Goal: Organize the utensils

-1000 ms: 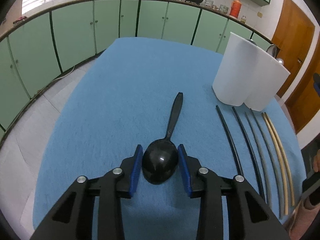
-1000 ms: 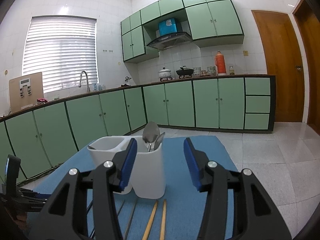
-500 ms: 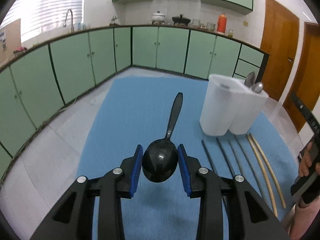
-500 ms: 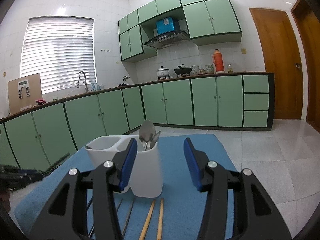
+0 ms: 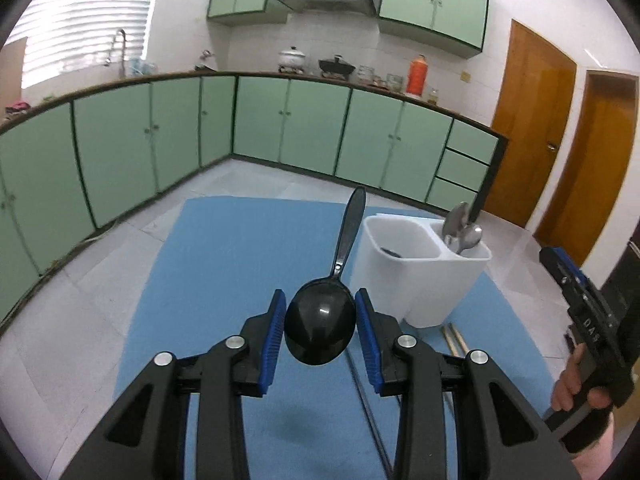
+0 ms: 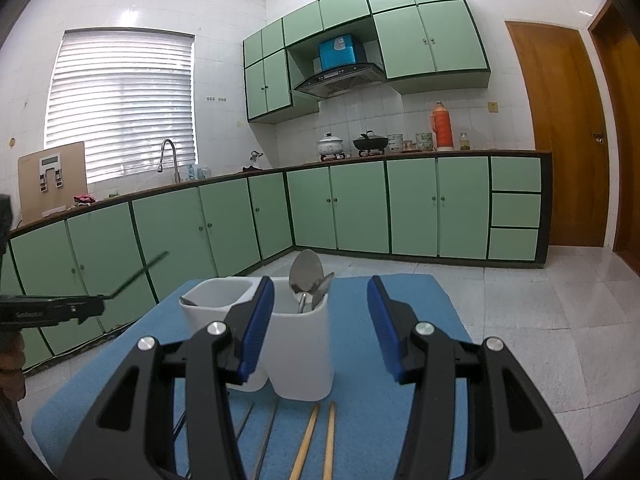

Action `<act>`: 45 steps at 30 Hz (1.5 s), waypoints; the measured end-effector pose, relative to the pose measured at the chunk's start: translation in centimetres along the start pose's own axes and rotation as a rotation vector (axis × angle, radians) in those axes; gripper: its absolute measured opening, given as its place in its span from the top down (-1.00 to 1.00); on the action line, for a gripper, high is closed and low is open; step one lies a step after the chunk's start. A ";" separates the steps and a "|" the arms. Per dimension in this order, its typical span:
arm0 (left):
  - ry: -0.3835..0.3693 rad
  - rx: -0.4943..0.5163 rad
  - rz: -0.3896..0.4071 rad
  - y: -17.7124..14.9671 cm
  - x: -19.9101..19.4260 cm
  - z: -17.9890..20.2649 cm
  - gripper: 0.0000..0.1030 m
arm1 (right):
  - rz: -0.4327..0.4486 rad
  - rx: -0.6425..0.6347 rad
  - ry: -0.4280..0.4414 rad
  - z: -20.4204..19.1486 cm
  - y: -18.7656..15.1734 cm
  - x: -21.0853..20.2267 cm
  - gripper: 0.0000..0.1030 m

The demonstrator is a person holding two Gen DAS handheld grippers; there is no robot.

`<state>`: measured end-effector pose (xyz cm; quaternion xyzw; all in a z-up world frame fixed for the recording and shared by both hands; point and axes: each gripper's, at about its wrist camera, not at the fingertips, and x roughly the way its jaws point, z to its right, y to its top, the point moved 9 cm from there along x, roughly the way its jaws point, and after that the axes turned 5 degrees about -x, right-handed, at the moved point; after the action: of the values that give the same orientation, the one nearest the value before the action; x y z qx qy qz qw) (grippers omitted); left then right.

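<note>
We are clamping the left gripper (image 5: 320,330) on the bowl of the black spoon (image 5: 320,322), above the blue mat (image 5: 224,264). Only the left view is showing this grip; the right view is catching just the handle. The handle is pointing away, toward the white holder (image 5: 420,280). Our right gripper (image 6: 320,320) is hanging parted, gripping nothing.

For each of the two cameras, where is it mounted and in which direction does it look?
Left wrist: on the left gripper, looking down its fingers at the clamped black spoon, blue mat and white holder; the other hand shows at right.
Right wrist: on the right gripper, open and empty, facing the holder and chopsticks.
Shared: holder, mat, green cabinets.
</note>
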<state>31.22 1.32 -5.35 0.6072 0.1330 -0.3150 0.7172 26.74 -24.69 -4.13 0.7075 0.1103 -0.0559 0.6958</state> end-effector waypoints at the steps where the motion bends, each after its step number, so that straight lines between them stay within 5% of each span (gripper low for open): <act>1: 0.002 0.004 0.002 0.1 0.0 0.1 0.32 | -0.002 0.002 -0.001 0.1 -0.1 0.0 0.08; 8: 0.052 0.055 0.032 0.5 -0.7 -0.2 0.32 | -0.014 0.006 0.005 -0.1 -0.2 0.3 0.08; 12: 0.031 0.014 -0.057 -1.7 0.1 -1.3 0.32 | -0.015 0.002 0.008 -0.3 -0.2 0.3 0.08; 23: 0.121 -0.125 -0.291 -10.2 3.6 -5.8 0.30 | -0.026 -0.004 0.020 -0.8 -0.5 0.4 0.08; 28: 0.119 -0.082 -0.272 -9.0 3.3 -5.3 -0.02 | -0.026 0.001 0.020 -0.7 -0.5 0.6 0.07; 34: 0.110 0.006 -0.291 -7.0 6.1 -3.3 -0.02 | -0.027 0.004 0.019 -0.5 -0.6 0.6 0.07; 45: 0.128 0.059 -0.403 -8.0 11.4 -3.1 0.34 | -0.033 0.024 0.000 0.9 -1.1 1.1 0.07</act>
<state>35.60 0.44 -18.89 0.6078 0.2880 -0.4166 0.6117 27.62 -25.50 -5.46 0.7139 0.1212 -0.0687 0.6862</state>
